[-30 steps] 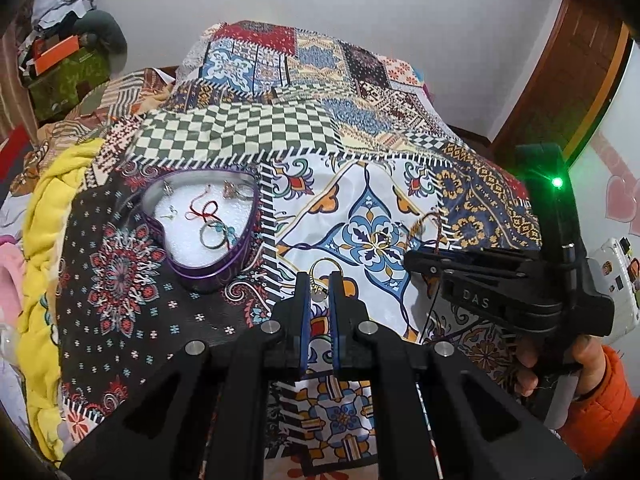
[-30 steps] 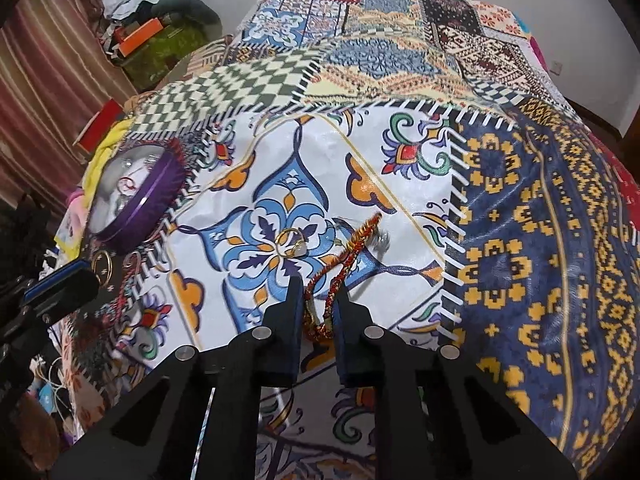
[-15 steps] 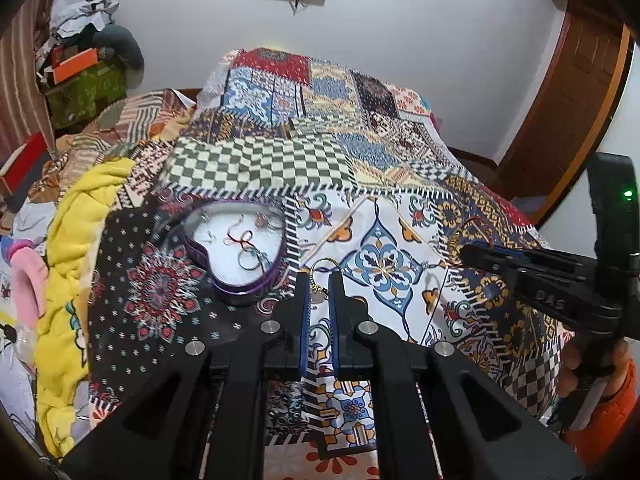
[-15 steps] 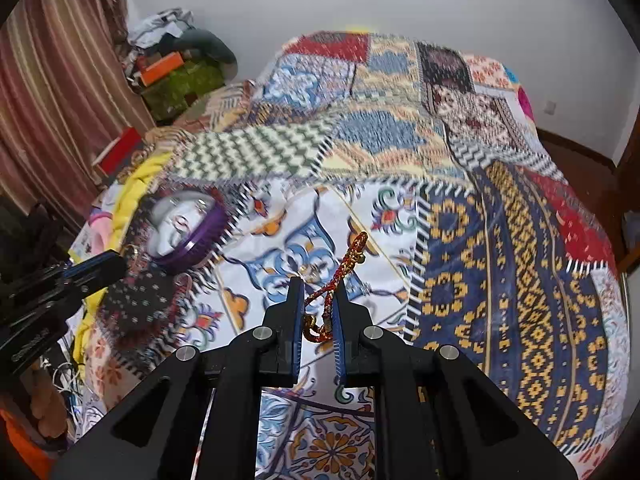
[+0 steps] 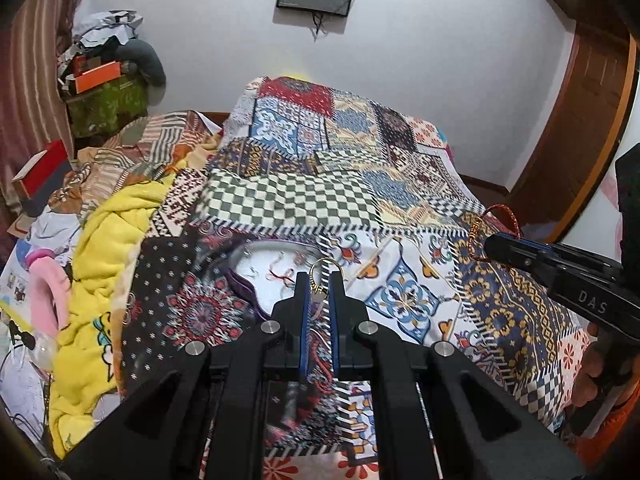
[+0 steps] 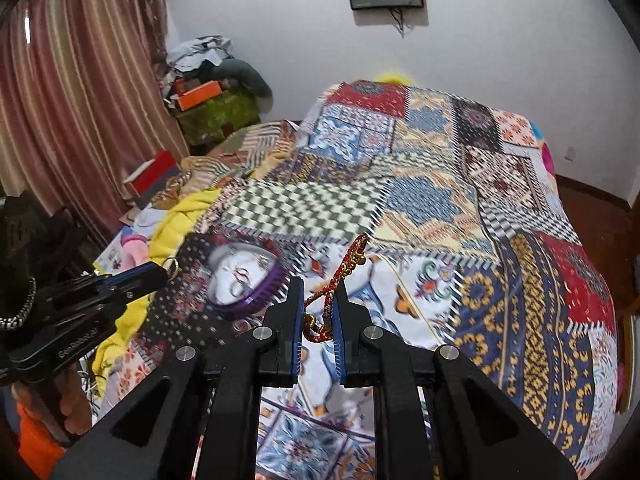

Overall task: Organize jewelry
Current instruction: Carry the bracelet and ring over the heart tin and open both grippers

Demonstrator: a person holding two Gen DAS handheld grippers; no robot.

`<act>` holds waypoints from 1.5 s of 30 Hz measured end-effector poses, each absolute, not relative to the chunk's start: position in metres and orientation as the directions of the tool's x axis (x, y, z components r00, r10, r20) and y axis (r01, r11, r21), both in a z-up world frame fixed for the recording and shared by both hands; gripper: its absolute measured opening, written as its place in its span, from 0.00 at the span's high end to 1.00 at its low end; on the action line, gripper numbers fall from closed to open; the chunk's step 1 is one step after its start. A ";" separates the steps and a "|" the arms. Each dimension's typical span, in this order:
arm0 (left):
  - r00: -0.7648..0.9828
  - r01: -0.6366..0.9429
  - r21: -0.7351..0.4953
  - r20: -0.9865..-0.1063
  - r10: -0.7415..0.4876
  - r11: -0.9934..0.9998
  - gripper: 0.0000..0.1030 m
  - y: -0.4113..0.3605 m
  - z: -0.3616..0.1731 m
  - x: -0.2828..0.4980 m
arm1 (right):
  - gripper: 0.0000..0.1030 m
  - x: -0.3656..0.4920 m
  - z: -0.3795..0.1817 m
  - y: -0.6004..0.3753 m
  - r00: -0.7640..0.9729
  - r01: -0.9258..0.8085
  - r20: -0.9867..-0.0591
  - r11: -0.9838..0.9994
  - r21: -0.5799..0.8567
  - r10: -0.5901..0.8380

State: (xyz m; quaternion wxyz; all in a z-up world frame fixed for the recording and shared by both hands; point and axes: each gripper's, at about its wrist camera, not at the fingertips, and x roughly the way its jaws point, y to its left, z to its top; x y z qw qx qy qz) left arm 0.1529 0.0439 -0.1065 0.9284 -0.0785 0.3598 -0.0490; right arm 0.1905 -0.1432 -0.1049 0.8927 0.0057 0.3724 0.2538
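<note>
My left gripper is shut on a gold hoop earring, held in the air above the patchwork bedspread. Just beyond it lies the purple heart-shaped tin with a white lining and several small pieces inside. My right gripper is shut on a red and gold braided bracelet that sticks up between its fingers. In the right wrist view the tin sits left of the gripper, and the left gripper shows at far left with the hoop. The left wrist view shows the right gripper with the bracelet.
The patchwork bedspread covers the bed. A yellow blanket is bunched along its left side. Boxes and clutter stand in the far left corner by a curtain. A wooden door is at the right.
Both grippers have risen well above the bed, carrying the hoop earring and the bracelet. The tin and bedspread now look smaller and farther below.
</note>
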 end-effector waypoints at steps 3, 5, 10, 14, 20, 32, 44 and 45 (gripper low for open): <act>0.742 0.017 -0.182 -0.656 -0.134 0.983 0.93 0.053 -0.106 0.156 | 0.89 0.193 -0.102 -0.132 0.590 -0.471 -0.653 0.859 0.201 0.476; 0.745 0.006 -0.181 -0.655 -0.125 0.983 0.93 0.058 -0.106 0.158 | 0.89 0.196 -0.102 -0.124 0.584 -0.487 -0.648 0.850 0.201 0.488; 0.748 -0.017 -0.181 -0.655 -0.107 0.983 0.93 0.069 -0.109 0.165 | 0.89 0.201 -0.103 -0.100 0.563 -0.530 -0.644 0.824 0.200 0.518; 0.749 -0.027 -0.181 -0.655 -0.099 0.983 0.93 0.077 -0.112 0.169 | 0.89 0.206 -0.106 -0.084 0.543 -0.556 -0.647 0.806 0.200 0.535; 0.752 -0.038 -0.183 -0.653 -0.093 0.982 0.93 0.086 -0.116 0.179 | 0.89 0.215 -0.113 -0.062 0.513 -0.588 -0.653 0.782 0.206 0.558; 0.747 -0.055 -0.185 -0.660 -0.082 0.981 0.93 0.102 -0.127 0.201 | 0.89 0.238 -0.142 -0.021 0.431 -0.639 -0.708 0.743 0.199 0.560; 0.676 -0.059 -0.255 -0.721 -0.149 0.965 0.93 0.110 -0.163 0.233 | 0.89 0.257 -0.183 -0.010 0.314 -0.651 -0.786 0.723 0.231 0.533; 0.670 -0.058 -0.259 -0.726 -0.155 0.964 0.93 0.109 -0.166 0.235 | 0.89 0.257 -0.185 -0.009 0.312 -0.651 -0.789 0.724 0.229 0.530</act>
